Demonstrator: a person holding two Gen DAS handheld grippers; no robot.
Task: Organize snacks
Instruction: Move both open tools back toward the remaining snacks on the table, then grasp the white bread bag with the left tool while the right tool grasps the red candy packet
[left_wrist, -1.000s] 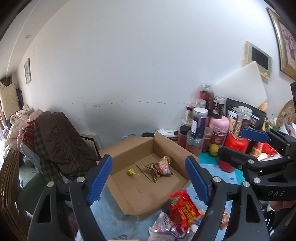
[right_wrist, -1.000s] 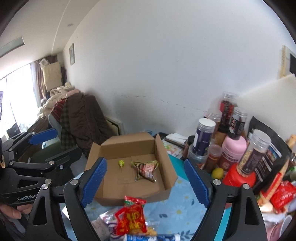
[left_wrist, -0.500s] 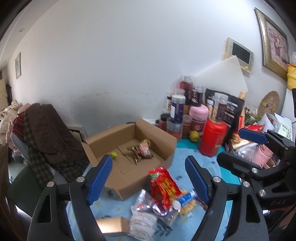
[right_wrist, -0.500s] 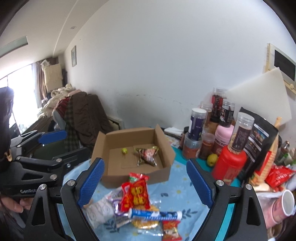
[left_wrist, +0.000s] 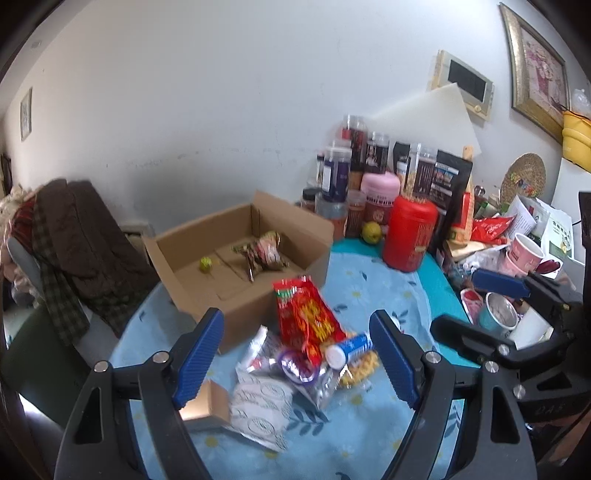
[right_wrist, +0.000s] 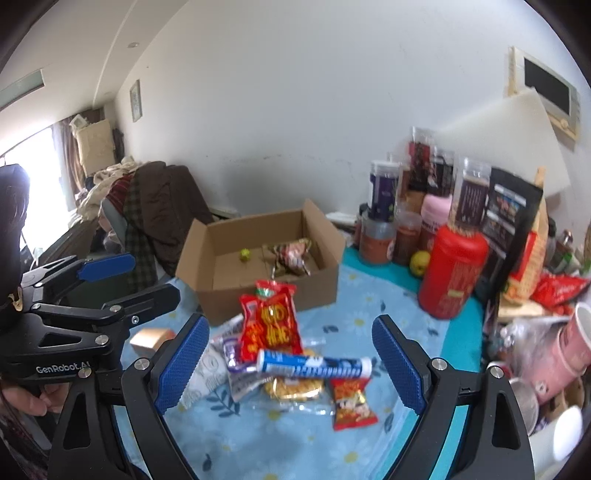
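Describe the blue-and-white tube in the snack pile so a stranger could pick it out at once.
Find the open cardboard box on the blue flowered tablecloth; a loose heap of snack packets lies in front of it. The blue-and-white tube lies flat across that heap, just below the red packet. It is the only long, round item there; everything around it is a flat pouch.

Surface (right_wrist: 376, 306): light blue cloth printed with small white-and-yellow daisies and dark blue leaf sprigs, edged in plain teal. Cardboard box (right_wrist: 258, 295): plain brown, holding a yellow-green sweet (right_wrist: 245, 254) and a pink, gold-edged packet (right_wrist: 293, 254). Near it lie a red packet (right_wrist: 269, 325) with yellow lettering and a blue-and-white tube (right_wrist: 314, 366); the fingers (right_wrist: 183, 363) carry blue ribbed pads on black frames.
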